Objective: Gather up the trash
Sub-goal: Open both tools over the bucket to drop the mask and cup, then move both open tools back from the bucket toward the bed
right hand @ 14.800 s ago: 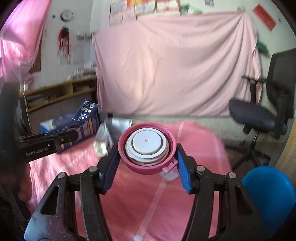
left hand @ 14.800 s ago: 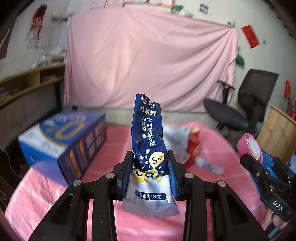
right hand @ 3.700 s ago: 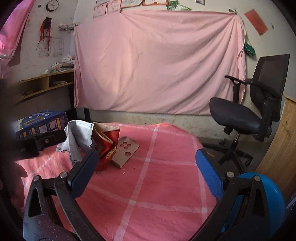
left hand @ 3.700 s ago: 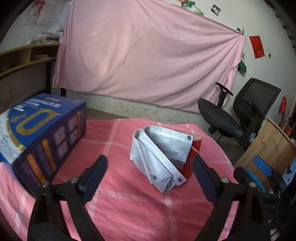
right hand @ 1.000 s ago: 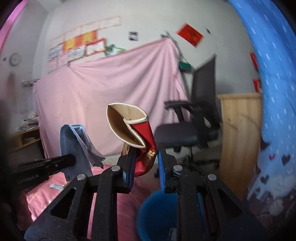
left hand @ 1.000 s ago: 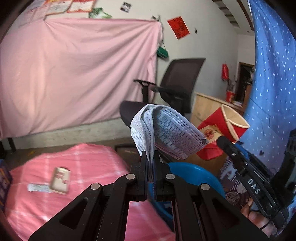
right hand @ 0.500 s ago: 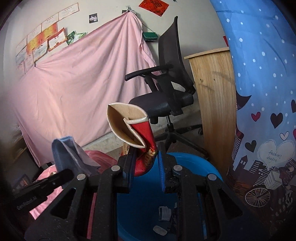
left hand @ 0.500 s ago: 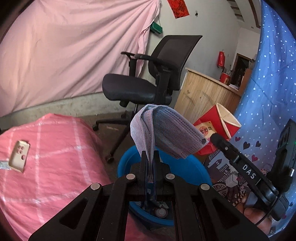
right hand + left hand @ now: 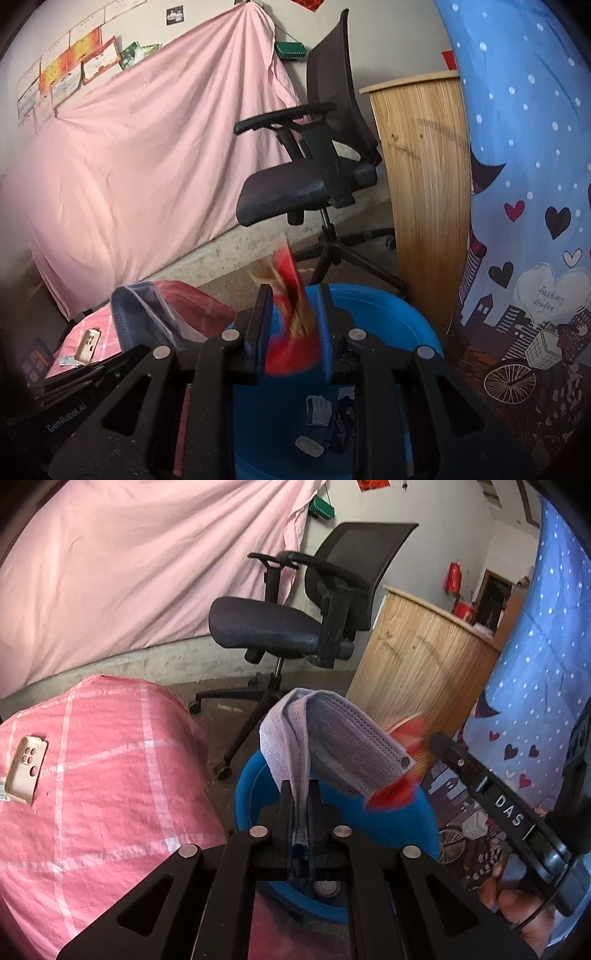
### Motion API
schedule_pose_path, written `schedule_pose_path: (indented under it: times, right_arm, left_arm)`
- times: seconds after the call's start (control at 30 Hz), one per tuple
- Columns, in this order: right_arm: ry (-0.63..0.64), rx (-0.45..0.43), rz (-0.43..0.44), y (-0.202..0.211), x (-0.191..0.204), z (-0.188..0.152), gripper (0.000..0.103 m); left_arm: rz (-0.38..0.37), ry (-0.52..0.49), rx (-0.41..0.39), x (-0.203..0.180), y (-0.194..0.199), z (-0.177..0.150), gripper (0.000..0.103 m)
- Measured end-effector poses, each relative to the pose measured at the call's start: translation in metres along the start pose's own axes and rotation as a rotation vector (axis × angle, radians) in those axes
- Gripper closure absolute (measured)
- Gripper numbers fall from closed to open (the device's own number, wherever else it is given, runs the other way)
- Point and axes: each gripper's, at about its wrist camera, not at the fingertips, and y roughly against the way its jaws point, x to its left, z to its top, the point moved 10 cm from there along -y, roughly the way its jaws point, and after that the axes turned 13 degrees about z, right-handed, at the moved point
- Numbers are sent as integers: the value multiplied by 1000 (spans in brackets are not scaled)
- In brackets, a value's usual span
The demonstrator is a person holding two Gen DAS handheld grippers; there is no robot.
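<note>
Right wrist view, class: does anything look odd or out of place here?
Yes. The red paper cup between the right claw's pads is motion-blurred and sits loose in the gap, apparently dropping towards the blue bin. Separately, a phone case lies alone on the pink tablecloth.

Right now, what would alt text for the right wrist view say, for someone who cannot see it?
The right gripper hangs over a blue bin, its jaws parted, with a blurred red paper cup between them, seemingly slipping free. At left a grey face mask juts up beside a pink-covered table; behind stand a black office chair and a pink wall sheet.
</note>
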Motion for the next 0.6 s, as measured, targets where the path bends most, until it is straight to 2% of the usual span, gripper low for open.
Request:
schedule_pose_path:
  times: [0.07, 0.23, 0.43, 0.6]
  right_arm:
    - [-9, 5, 0, -2, -2, -1, 50]
    - [-15, 3, 1, -2, -2, 0, 46]
    - [2, 0, 9, -4, 3, 0, 44]
    - [33, -25, 31, -3, 14, 5, 42]
  left_arm:
    - [20, -7, 25, 0, -6, -4, 85]
    - [16, 24, 25, 7, -6, -6, 74]
    - [27, 48, 21, 17, -2, -2, 73]
    - [37, 64, -13, 28, 10, 5, 73]
